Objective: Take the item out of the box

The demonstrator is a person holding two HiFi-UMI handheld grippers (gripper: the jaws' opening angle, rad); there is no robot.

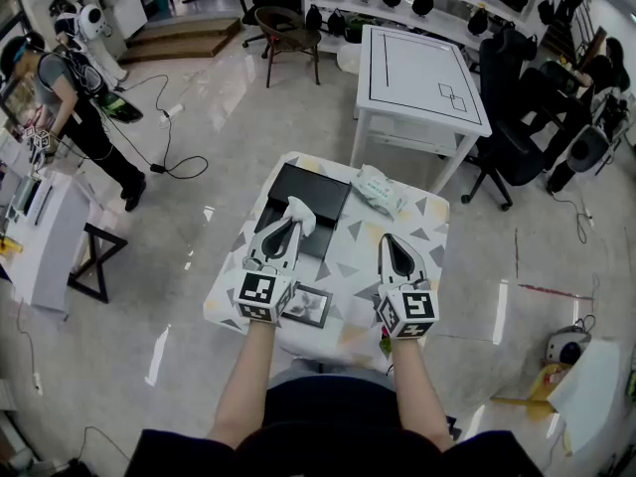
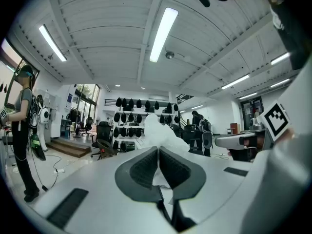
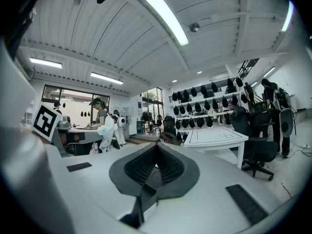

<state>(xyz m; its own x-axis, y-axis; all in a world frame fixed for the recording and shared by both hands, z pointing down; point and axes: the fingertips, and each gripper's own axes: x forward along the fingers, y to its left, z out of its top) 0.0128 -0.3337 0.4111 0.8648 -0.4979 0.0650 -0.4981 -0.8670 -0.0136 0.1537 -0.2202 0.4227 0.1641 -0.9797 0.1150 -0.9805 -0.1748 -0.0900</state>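
Bright ceiling strip lights [image 2: 162, 33]; glare on glossy floor [image 1: 234, 97]; fisheye-warped edges; mostly sharp.

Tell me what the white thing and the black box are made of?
White thing: probably thin paper or soft wrap, matte; it is crumpled and bunched.
Box: looks like black card, matte, flat with sharp edges, though not certain.

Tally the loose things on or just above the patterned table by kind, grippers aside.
black rectangular open box: 1
white crumpled wad, pinched in the left gripper: 1
pale crinkled plastic packet: 1
dark-framed flat picture: 1
Total: 4
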